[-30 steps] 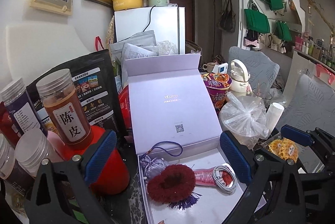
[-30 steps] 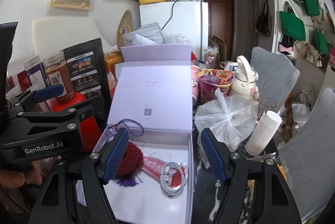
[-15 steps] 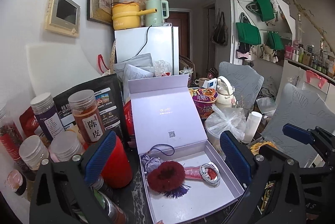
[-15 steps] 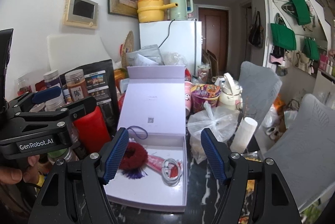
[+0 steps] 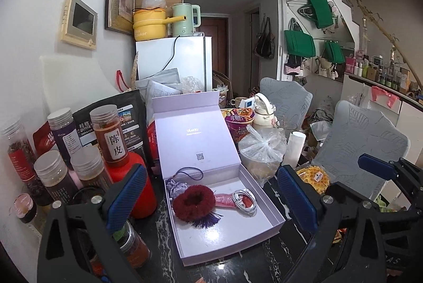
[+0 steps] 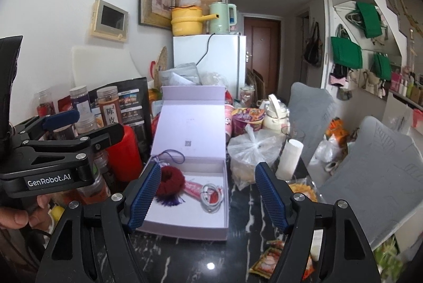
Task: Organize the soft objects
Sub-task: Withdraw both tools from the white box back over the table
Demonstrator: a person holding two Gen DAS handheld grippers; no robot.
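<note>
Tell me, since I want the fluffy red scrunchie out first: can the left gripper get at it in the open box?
Probably yes. The left gripper is open and empty, the box lid stands up, and the red scrunchie lies uncovered on top of a purple tassel, beside a white cable.

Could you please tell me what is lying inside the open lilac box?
The lilac box holds a red scrunchie, a purple tassel, a pouch, a pink packet and a white cable. Anything beneath them is hidden.
</note>
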